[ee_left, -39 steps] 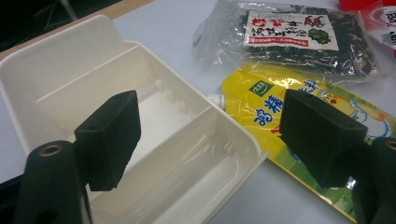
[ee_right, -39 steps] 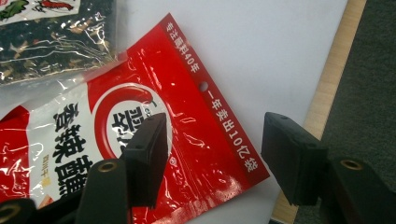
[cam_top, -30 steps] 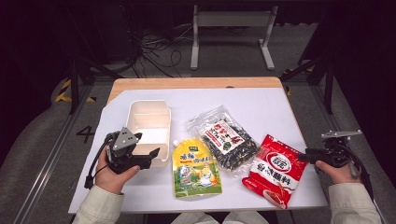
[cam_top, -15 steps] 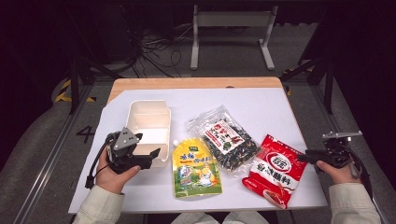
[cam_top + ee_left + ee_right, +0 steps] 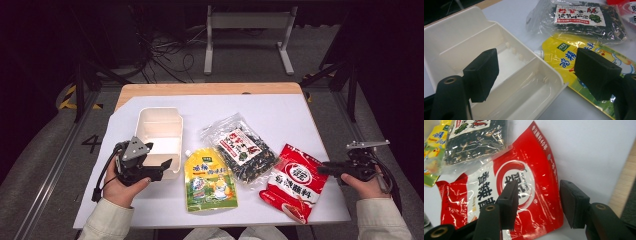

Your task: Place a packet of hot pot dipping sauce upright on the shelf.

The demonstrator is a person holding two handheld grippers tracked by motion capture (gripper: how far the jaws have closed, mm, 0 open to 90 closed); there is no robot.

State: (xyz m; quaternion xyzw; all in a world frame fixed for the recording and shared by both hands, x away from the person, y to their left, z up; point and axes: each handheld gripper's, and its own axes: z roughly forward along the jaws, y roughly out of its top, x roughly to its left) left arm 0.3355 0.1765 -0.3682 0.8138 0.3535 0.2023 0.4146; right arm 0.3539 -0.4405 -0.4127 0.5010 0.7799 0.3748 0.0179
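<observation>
The red packet [image 5: 296, 183] is being seen lying flat on the white sheet [image 5: 280, 110] that is covering the counter [image 5: 200, 89], at the right side of it, near the front edge. Its upper left corner is being overlapped by the clear bag of dark dried food [image 5: 241, 148], which is lying in the middle of the sheet. The right hand-held gripper [image 5: 324, 169] is being held just beside the right edge of the red packet, with its jaws pointing toward it. In the right gripper view the red packet [image 5: 524, 195] is being shown under and behind the two black jaws; the jaws are standing partly open, they have just been closing a little, and nothing is being pressed between the pads.

The white box [image 5: 159, 137] is being seen at the left side of the sheet, open on top and divided into compartments. The yellow pouch [image 5: 210, 180] is lying just beside it, between the box and the clear bag, with its spout pointing up toward the box corner. The left hand-held gripper [image 5: 162, 167] is being held by the left hand [image 5: 122, 187] at the front of the white box. In the left gripper view its jaws are standing wide apart over the near corner of the white box [image 5: 499, 75], with one pad over the box and the other over the yellow pouch [image 5: 566, 57], and nothing is being gripped.
</observation>
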